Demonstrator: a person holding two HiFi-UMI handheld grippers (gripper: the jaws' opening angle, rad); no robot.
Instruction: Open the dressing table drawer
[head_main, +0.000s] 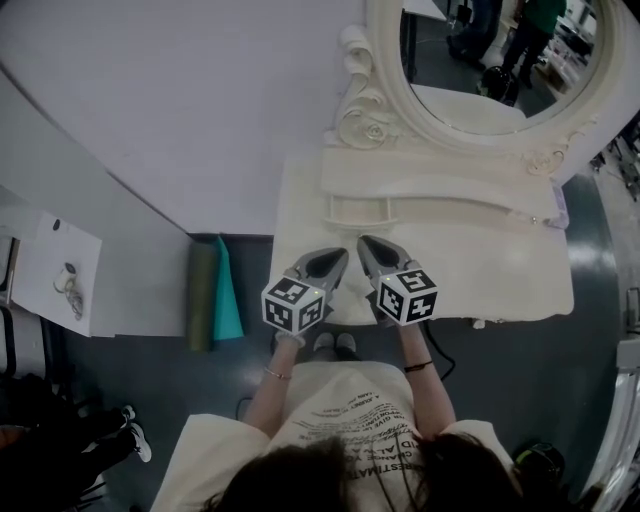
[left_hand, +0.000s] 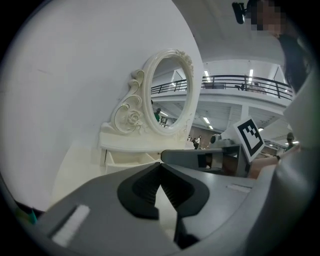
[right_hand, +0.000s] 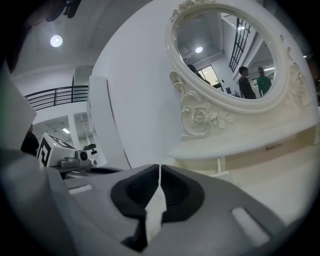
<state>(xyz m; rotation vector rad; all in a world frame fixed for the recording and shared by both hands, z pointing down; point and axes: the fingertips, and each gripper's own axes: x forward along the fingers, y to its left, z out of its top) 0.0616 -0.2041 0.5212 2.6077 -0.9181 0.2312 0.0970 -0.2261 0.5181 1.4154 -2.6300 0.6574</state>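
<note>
A: What is given by the head view that the gripper views lack?

B: The whole layout is seen from above. One cream dressing table (head_main: 430, 190) is set against a white wall. Two rolls (head_main: 203, 298), one olive and one teal, are laid on the floor at its left. The left claw (head_main: 338, 256) and the right claw (head_main: 366, 243) are held over the front part of the worktop (head_main: 500, 270), tips angled toward each other, near but apart.

A: And what is added by the gripper views?

B: The state of each claw is settled there. In the left gripper view the left claw is seen closed tip to tip, with nothing between its pads. In the right gripper view the right claw is likewise drawn together to a hairline slit, and nothing is held. One oval mirror (right_hand: 225, 55) is shown in both, and in the right gripper view two standing figures (right_hand: 252, 80) are reflected in it.

A: Where is the drawer found?

B: The drawer (right_hand: 270, 152) is best made out in the right gripper view. A tan front with a small dark pull is set under the shelf below the mirror. It is closed and is touched by neither claw.
</note>
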